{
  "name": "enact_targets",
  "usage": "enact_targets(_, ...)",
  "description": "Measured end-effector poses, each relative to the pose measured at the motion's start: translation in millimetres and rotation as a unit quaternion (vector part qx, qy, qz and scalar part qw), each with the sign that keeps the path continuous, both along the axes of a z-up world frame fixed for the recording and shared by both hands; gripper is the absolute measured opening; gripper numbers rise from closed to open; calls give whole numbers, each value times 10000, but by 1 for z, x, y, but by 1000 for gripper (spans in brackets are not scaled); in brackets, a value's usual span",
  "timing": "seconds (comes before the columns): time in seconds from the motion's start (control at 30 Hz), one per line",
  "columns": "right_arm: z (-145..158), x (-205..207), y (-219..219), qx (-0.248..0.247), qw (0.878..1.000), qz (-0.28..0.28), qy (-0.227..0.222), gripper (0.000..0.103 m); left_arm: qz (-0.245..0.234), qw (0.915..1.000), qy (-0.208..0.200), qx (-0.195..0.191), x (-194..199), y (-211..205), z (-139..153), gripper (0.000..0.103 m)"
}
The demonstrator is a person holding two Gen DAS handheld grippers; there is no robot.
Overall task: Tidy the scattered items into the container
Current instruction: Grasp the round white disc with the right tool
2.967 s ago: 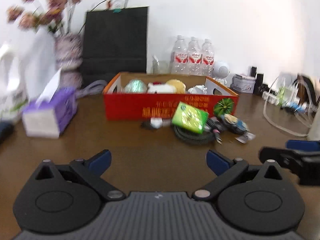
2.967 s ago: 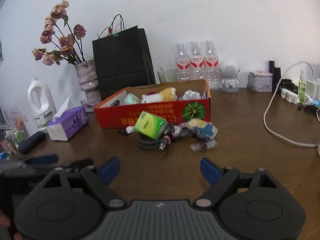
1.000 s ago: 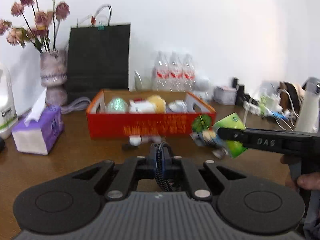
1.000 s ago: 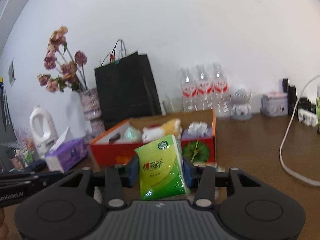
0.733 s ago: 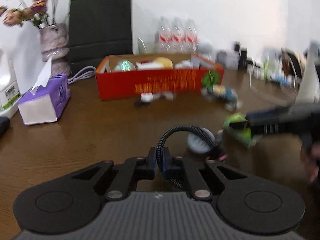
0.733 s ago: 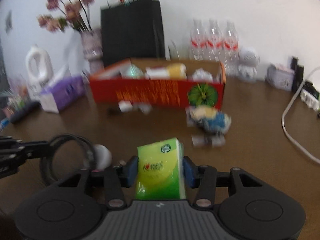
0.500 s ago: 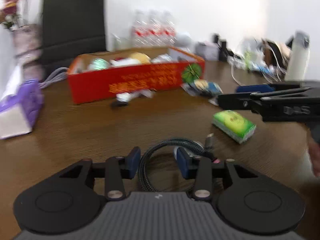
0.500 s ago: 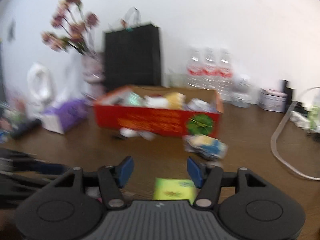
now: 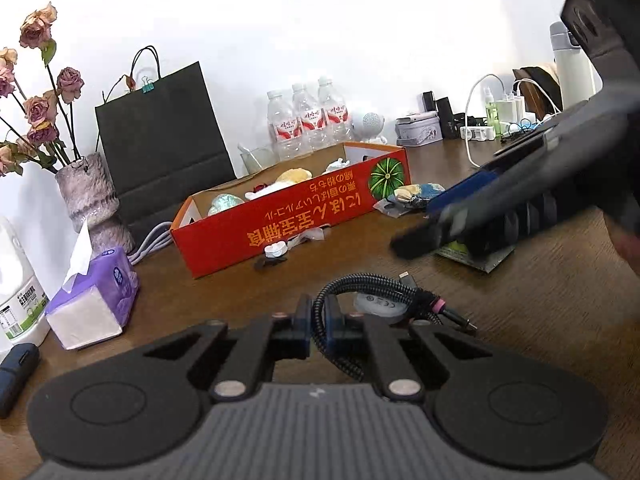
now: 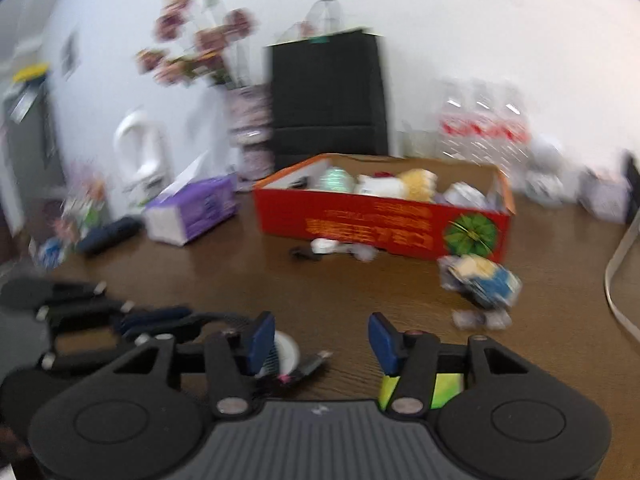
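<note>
My left gripper (image 9: 317, 322) is shut on a coiled black braided cable (image 9: 362, 288) that lies on the brown table, with a white round plug (image 9: 378, 306) beside it. My right gripper (image 10: 322, 338) is open and empty, with the green tissue pack (image 10: 442, 392) lying on the table under its right finger; it also crosses the left wrist view (image 9: 480, 208). The red cardboard box (image 9: 304, 216) with several small items inside stands farther back, also in the right wrist view (image 10: 376, 220).
A blue-and-yellow packet (image 10: 482, 280) and small white bits (image 9: 276, 250) lie in front of the box. A purple tissue box (image 9: 96, 300), vase of flowers (image 9: 90, 200), black paper bag (image 9: 160, 136), water bottles (image 9: 306, 120) and cables (image 9: 480, 92) surround it.
My left gripper has shut again on the cable after opening. My right gripper let go of the green tissue pack on the table, stays open, and has swung over it.
</note>
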State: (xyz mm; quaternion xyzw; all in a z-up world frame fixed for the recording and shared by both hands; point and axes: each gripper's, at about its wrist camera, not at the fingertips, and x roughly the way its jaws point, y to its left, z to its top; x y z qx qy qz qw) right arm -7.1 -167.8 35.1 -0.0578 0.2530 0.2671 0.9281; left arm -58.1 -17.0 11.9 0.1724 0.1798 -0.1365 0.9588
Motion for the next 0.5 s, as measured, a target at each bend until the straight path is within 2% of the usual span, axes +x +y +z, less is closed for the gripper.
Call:
enact_targets(0.07, -8, 1, 28, -757, 9971, -25, -105, 47, -32, 10000, -52, -10, -3, -3, 2, 7)
enact_targets(0.1, -14, 5, 38, -1015, 9946, -154, -139, 53, -44, 9999, -95, -3, -4, -4, 3, 6)
enact_targets(0.13, -19, 11, 45, -1101, 9936, -233, -46, 41, -44, 9999, -116, 12, -4, -4, 3, 6)
enact_targets(0.17, -23, 16, 49, -1164, 9928, -287, 63, 37, -53, 9999, -135, -8, -5, -3, 4, 6)
enact_targets(0.33, -19, 14, 45, -1023, 9945, -210, 121, 40, -77, 9997, 11, -231, -6, 9, 11, 6)
enact_targets(0.4, -8, 6, 33, -528, 9984, 16, 179, 40, 6, 9992, 41, -395, -12, 21, 15, 6)
enact_targets(0.47, 6, -8, 19, -41, 9999, 132, 11, 41, 66, 9975, 269, -656, -19, 40, 22, 6)
enact_targets(0.5, 11, -13, 12, 109, 9998, 114, -105, 47, 102, 9951, 419, -889, -22, 52, 26, 6)
